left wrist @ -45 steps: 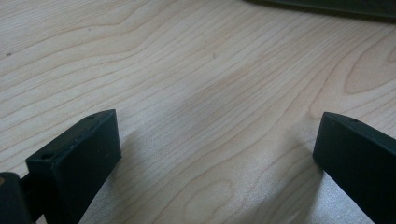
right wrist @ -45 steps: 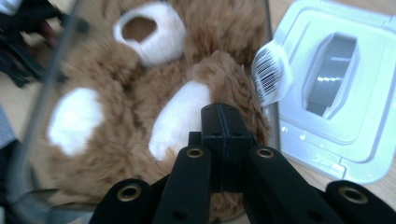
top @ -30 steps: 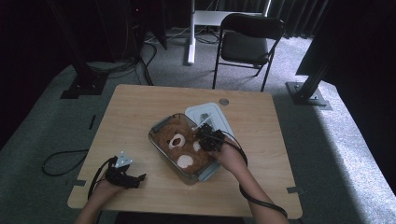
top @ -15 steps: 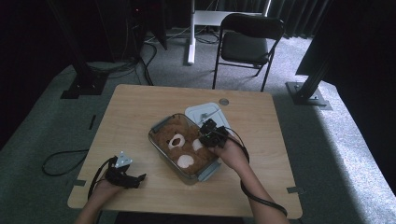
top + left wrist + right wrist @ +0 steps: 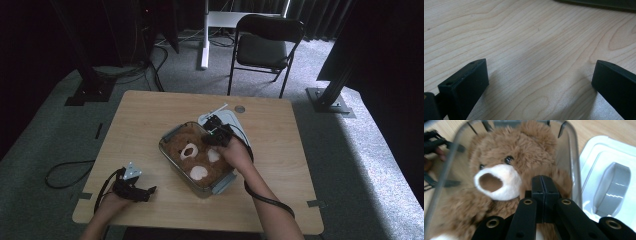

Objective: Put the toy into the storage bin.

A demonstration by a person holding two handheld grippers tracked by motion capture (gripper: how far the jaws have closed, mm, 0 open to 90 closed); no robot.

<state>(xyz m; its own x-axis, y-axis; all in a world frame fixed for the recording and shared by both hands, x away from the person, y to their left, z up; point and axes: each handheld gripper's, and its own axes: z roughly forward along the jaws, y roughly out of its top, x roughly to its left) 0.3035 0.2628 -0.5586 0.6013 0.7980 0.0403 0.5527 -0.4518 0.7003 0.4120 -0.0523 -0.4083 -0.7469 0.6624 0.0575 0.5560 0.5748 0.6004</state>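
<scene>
High view: a brown teddy bear (image 5: pixel 196 156) lies face up in a clear container (image 5: pixel 168 139) near the middle of the table (image 5: pixel 145 117). The right gripper (image 5: pixel 214 129) is over the container's far edge, beside a white lid (image 5: pixel 235 120). The left gripper (image 5: pixel 142 192) rests near the table's front left.

Left gripper view: jaws spread wide, nothing between them, bare tabletop (image 5: pixel 536 37) beneath.

Right gripper view: jaws clenched together, empty, above the bear (image 5: pixel 499 170); lid (image 5: pixel 609 170) just beside.
</scene>
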